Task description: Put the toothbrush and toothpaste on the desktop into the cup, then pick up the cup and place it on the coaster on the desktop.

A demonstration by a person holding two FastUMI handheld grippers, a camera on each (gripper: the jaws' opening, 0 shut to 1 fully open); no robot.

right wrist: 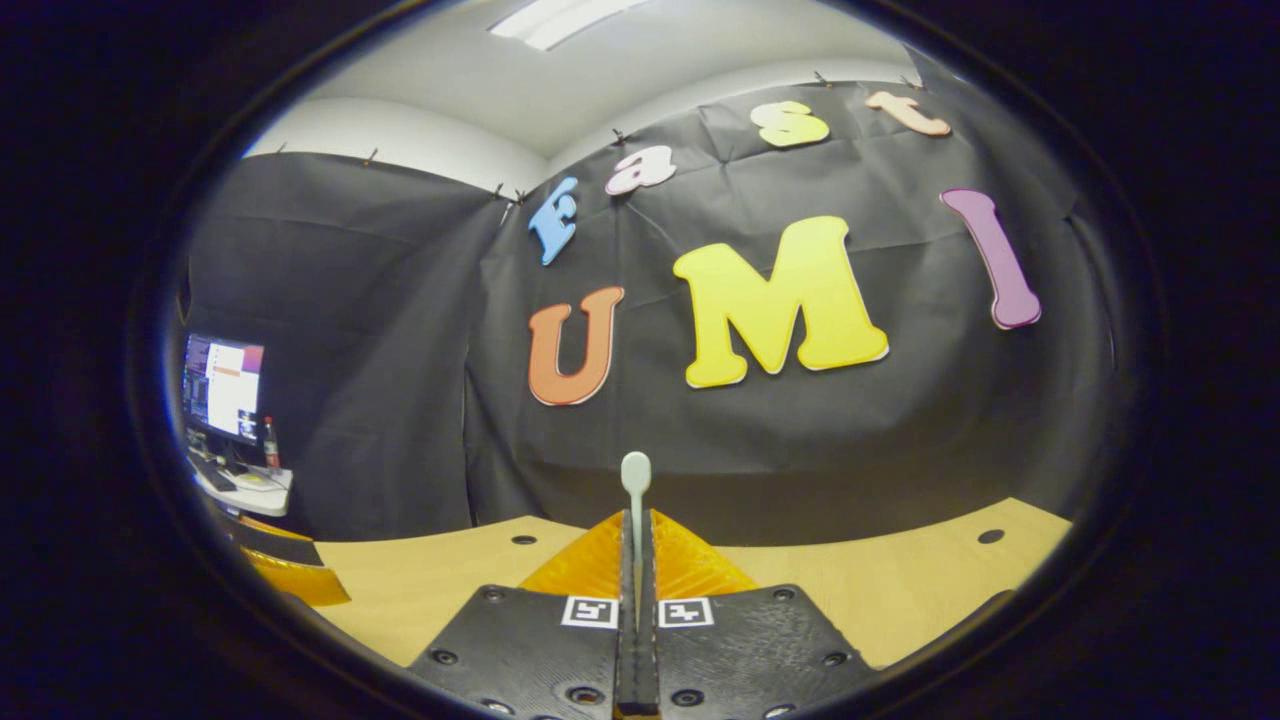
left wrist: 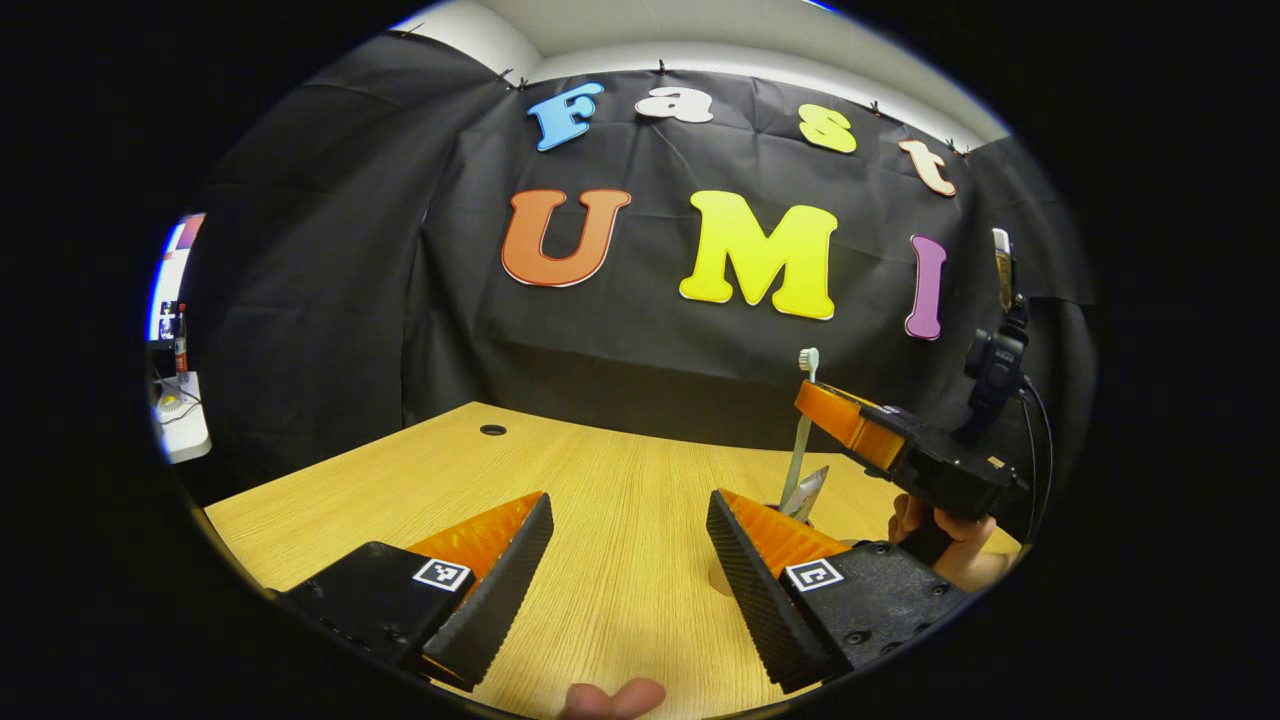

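I'm counting two grippers: left gripper point(left wrist: 628, 540) lower centre, right gripper point(right wrist: 637, 545) lower centre | one toothbrush point(right wrist: 636, 500) centre | one toothpaste tube point(left wrist: 808, 492) right of centre | one desktop point(left wrist: 620, 480) | I'm seeing one monitor point(right wrist: 222, 385) at left | one bottle point(right wrist: 269, 443) beside it

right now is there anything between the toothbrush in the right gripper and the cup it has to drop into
Nothing visible blocks it. The right gripper is shut on the toothbrush, held upright. In the left gripper view its lower end hangs beside the toothpaste, which already stands there. The cup itself is mostly hidden behind the left gripper's finger, so its rim cannot be judged.
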